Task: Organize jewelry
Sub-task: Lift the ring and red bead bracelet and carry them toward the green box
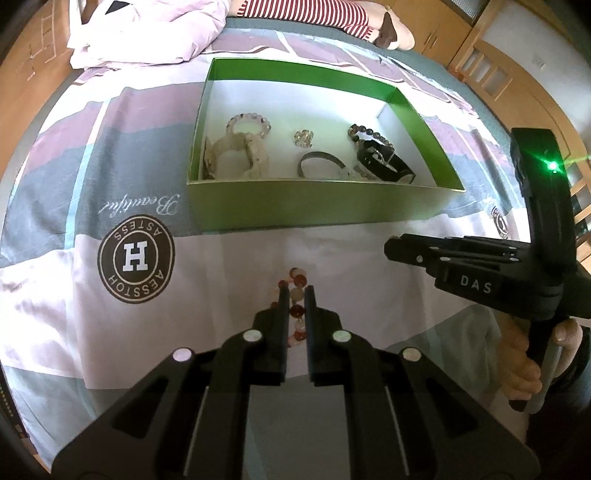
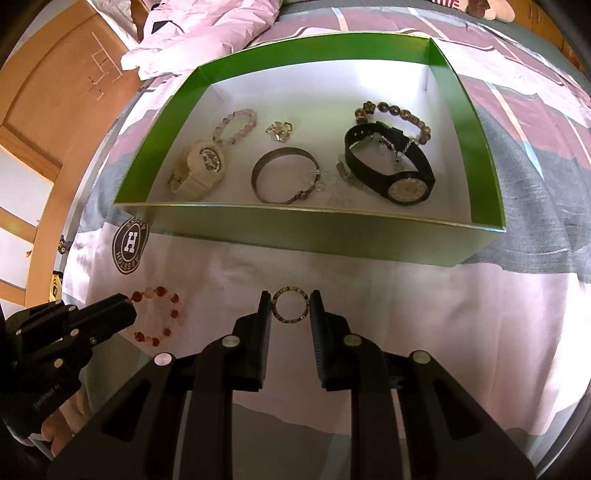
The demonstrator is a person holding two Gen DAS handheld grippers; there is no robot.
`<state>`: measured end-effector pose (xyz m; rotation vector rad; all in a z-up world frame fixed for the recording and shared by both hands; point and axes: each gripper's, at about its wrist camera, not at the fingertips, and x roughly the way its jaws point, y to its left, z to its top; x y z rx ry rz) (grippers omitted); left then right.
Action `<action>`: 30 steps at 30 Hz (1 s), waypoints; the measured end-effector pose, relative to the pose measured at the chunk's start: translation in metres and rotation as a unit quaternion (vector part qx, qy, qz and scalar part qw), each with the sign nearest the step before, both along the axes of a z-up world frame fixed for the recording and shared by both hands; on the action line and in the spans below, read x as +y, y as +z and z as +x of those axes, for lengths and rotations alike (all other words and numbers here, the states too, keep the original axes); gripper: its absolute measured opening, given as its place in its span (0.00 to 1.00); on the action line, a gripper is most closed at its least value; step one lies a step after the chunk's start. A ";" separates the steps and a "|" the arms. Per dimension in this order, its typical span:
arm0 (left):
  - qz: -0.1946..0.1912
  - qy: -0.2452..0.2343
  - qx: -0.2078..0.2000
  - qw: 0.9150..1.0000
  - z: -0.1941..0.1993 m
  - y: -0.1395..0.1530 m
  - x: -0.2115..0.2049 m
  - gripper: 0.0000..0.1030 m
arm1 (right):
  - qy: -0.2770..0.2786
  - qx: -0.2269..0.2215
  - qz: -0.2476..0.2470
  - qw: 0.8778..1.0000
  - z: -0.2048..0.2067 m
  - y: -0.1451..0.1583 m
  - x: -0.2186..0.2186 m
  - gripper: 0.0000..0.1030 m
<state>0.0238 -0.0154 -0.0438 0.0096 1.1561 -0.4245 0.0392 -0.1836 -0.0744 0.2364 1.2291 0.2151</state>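
Left tongs (image 1: pixel 296 295): fingers nearly together, straddling one side of the red bead bracelet (image 2: pixel 159 320). They look pinched on the beads, though I can't swear the pads are actually touching.
Red bead bracelet: lying on the bedspread (image 1: pixel 55 295), a loop of red and pale beads, on the near side of the box from the left tongs.
Right tongs (image 2: pixel 291 308): spread, one finger on each side of the thin ring (image 2: pixel 290 306). The left finger is right at its rim, the right one a hair off.
Thin ring: flat on the bedspread between the right tongs' tips, dark patterned band.
Green box (image 2: pixel 476 118): just beyond both tongs, open top, white inside.
In the box, from the right tongs' view: cream watch (image 2: pixel 201 166) far left, pale bead bracelet (image 2: pixel 236 125) behind it, small clear brooch thing (image 2: pixel 280 132) mid-back, metal bangle (image 2: pixel 285 175) straight ahead, black watch (image 2: pixel 391 166) to the right with a brown bead bracelet (image 2: pixel 395 114) behind it.
Right hand (image 1: pixel 524 365): gripping the handle, seen off to the right of the left tongs.
Beyond the box: crumpled pink duvet (image 1: pixel 147 29).
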 end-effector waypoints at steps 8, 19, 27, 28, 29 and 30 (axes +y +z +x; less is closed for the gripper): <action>-0.003 0.001 0.004 1.000 0.002 -0.002 -0.001 0.07 | -0.002 0.006 0.002 1.000 0.000 -0.002 0.000 0.21; -0.001 0.009 0.018 1.000 0.008 -0.013 0.001 0.07 | 0.002 0.008 0.003 1.000 0.000 -0.003 0.002 0.21; 0.000 0.002 0.011 1.000 0.006 -0.009 -0.004 0.07 | 0.003 0.009 0.003 1.000 0.001 -0.004 0.002 0.21; 0.001 0.001 0.011 1.000 0.005 -0.009 -0.005 0.07 | 0.004 0.009 0.002 1.000 0.001 -0.005 0.002 0.21; 0.002 -0.001 0.008 1.000 0.004 -0.008 -0.005 0.07 | 0.004 0.009 0.002 1.000 0.001 -0.005 0.003 0.21; 0.002 -0.002 0.007 1.000 0.004 -0.007 -0.006 0.07 | 0.003 0.010 0.002 1.000 0.001 -0.005 0.003 0.21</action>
